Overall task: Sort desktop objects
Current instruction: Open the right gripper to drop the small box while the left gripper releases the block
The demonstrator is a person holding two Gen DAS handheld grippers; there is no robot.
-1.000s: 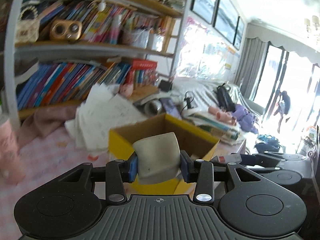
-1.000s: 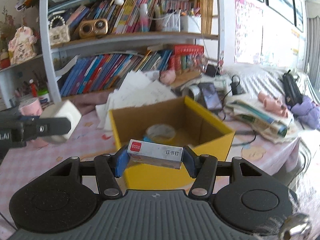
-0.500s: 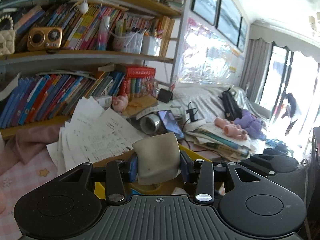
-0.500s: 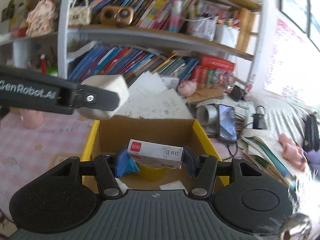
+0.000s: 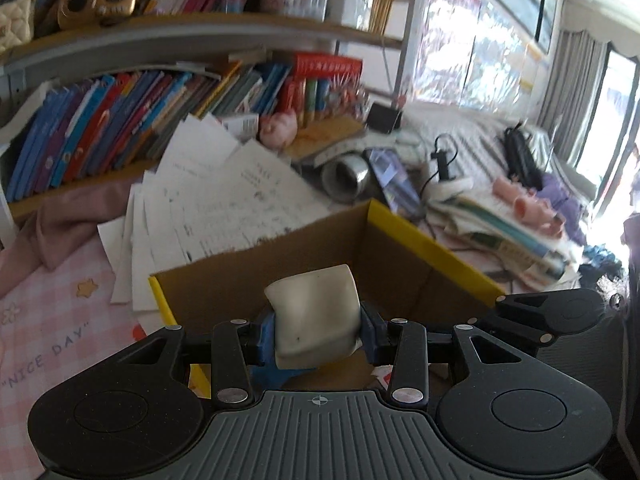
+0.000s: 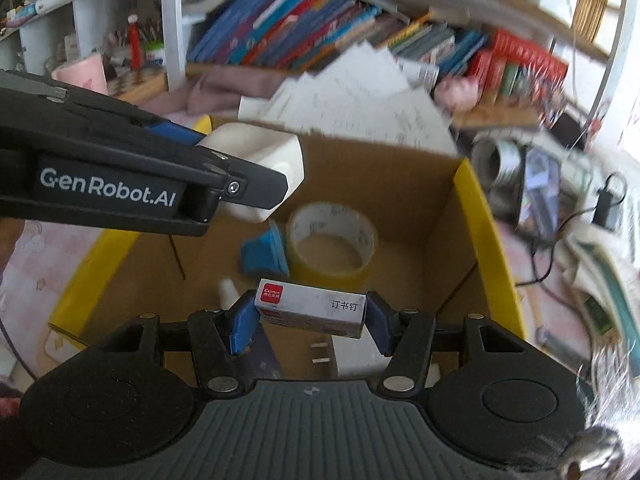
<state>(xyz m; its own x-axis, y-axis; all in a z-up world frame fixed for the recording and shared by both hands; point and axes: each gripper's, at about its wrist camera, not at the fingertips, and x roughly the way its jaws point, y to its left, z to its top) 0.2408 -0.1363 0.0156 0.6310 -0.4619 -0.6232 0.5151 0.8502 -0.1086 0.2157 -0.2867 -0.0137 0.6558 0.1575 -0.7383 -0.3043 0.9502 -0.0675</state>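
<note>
While both my hands hang over the yellow box (image 6: 486, 240), this is how things stand:

Landmark: the yellow box, open at the top, brown cardboard inside, sitting on the table (image 5: 48, 320) with its pink checked cloth.

Left fingers: my left gripper (image 5: 318, 330) pinches a white block (image 5: 316, 316) between its blue pads; the block bulges a little above them. In the right wrist view the same gripper (image 6: 244, 176) reaches in from the left, holding the block above the box's near-left part.

Right fingers: my right gripper (image 6: 310, 316) is pressed on both ends of a staple box (image 6: 312, 308), grey-white with a red label, held level above the inside of the yellow box.

Inside the box: a roll of clear tape (image 6: 332, 240) lies flat near the middle; a blue eraser-like piece (image 6: 264, 256) touches its left side; a small white plug (image 6: 352, 354) lies under the staple box.

Behind the box: loose sheets of paper (image 5: 224, 196) fan out against the bookshelf (image 5: 132, 120).

Right of the box: a phone (image 6: 538, 192) and a metal tape roll (image 6: 496, 160) lie on the table, near its yellow wall.
</note>
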